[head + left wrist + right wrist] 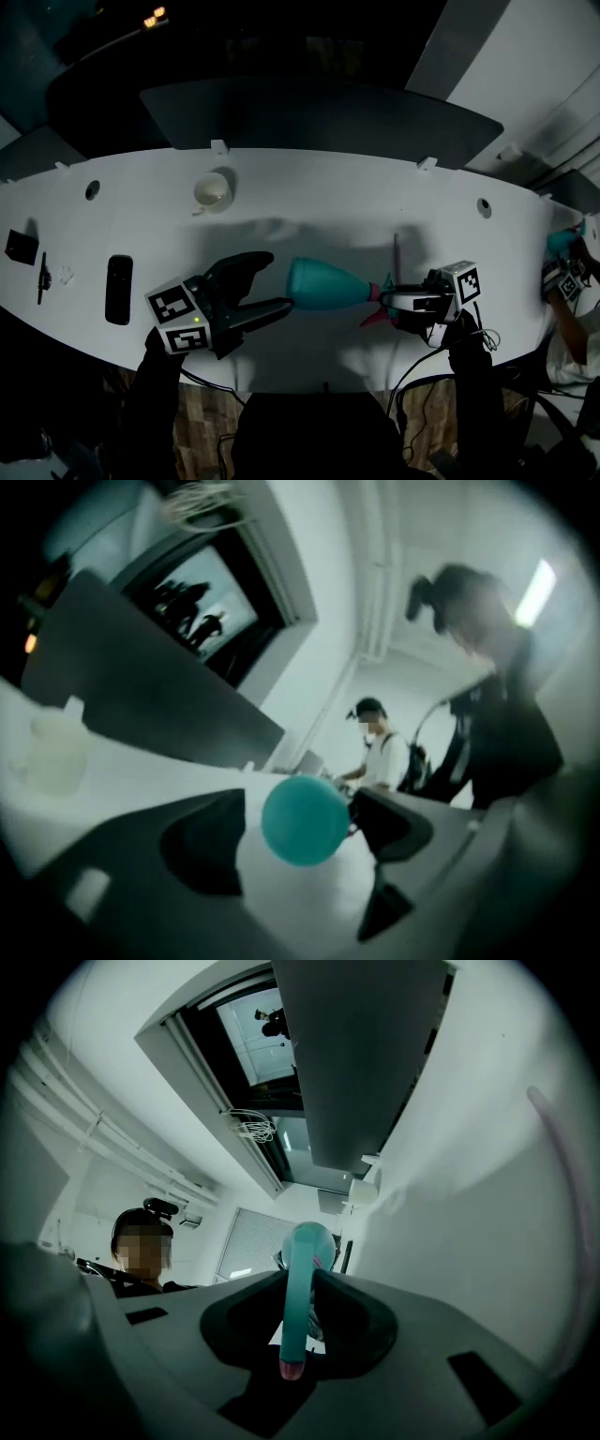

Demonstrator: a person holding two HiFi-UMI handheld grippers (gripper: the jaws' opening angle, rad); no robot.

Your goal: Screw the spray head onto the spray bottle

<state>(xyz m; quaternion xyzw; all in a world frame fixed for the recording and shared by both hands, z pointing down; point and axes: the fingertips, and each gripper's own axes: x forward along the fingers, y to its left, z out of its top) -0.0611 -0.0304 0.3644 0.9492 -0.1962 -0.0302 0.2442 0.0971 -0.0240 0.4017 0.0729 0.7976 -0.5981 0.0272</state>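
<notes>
The teal spray bottle (pixel 323 284) lies level above the white table (pixel 309 202), its neck pointing right. On that neck sits the teal and pink spray head (pixel 373 317), and my right gripper (pixel 386 300) is shut on it. In the right gripper view the spray head (pixel 298 1307) runs between the jaws of the right gripper (pixel 298 1299), with the bottle beyond it. My left gripper (pixel 281 279) stands open at the bottle's round base. In the left gripper view that base (pixel 305 819) shows just ahead of the left gripper (pixel 298 810), with a gap on the left side.
A white cup (pixel 213 191) stands at the table's back left. A black flat device (pixel 118 289) and a small black box (pixel 21 247) lie at the left. A thin rod (pixel 397 253) lies behind the right gripper. Another person (pixel 572 319) works at the right end.
</notes>
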